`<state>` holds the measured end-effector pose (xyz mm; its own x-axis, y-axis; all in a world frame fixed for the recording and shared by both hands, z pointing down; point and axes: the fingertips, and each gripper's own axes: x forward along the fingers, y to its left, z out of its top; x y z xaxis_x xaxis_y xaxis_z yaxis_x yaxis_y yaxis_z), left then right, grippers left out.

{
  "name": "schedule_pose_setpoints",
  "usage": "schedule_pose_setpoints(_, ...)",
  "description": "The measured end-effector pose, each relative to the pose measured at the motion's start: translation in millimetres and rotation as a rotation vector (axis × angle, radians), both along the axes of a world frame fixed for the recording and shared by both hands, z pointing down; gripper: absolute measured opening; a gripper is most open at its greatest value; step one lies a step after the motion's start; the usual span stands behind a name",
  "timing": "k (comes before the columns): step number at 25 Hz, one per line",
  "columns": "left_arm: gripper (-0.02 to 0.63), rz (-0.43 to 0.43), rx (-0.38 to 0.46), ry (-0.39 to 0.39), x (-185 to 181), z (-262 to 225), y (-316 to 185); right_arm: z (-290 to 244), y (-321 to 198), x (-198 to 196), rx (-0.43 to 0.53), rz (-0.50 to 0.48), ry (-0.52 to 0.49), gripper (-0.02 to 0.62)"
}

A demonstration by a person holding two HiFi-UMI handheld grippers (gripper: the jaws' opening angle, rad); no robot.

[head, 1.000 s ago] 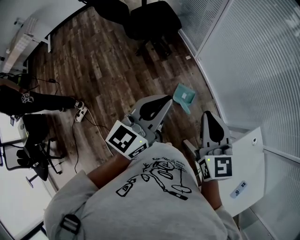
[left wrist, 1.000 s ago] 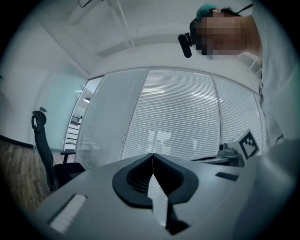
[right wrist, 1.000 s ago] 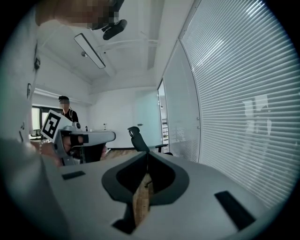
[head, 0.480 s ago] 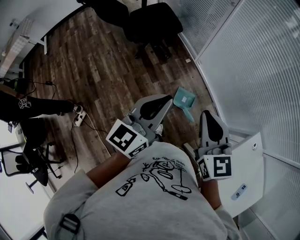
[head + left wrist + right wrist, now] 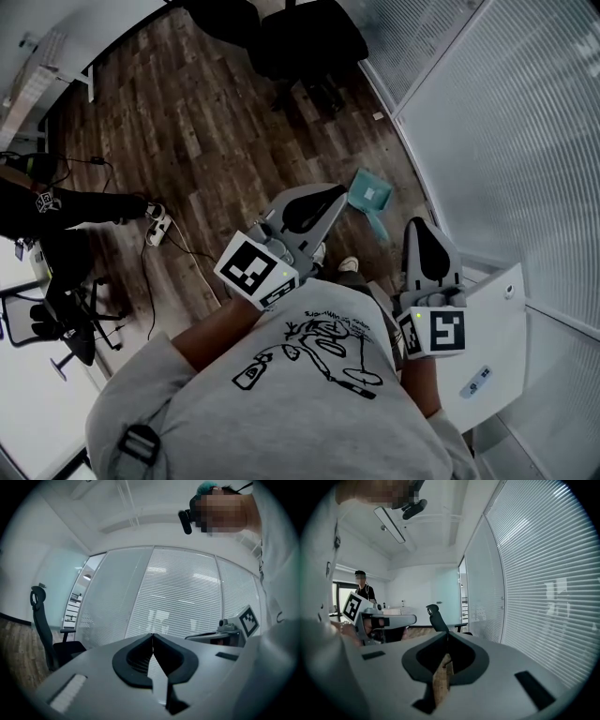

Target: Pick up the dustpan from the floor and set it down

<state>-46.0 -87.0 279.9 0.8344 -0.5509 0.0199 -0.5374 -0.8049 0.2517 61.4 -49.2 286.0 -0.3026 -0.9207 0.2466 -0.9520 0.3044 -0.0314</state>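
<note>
- Dark wooden floor (image 5: 187, 122): teal dustpan (image 5: 369, 199) lies near the blind-covered glass wall (image 5: 525, 122).
- Left gripper (image 5: 152, 638): jaws together, empty.
- Right gripper (image 5: 447, 635): jaws together, empty.

The dustpan (image 5: 367, 194) was teal, the floor (image 5: 187, 112) dark brown planks, the shirt (image 5: 281, 412) grey with a black line drawing.

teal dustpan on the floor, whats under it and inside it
The teal plastic dustpan lies on the dark wooden plank floor. A pale patch shows in its scoop, too small to identify. The boards directly beneath it are covered.
</note>
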Motion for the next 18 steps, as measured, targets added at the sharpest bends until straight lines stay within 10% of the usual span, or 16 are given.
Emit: schedule_pose_setpoints(18, 0.003, 0.009, -0.063, -0.015, 55, 17, 27, 40, 25, 59, -0.096, -0.005, 0.014, 0.006)
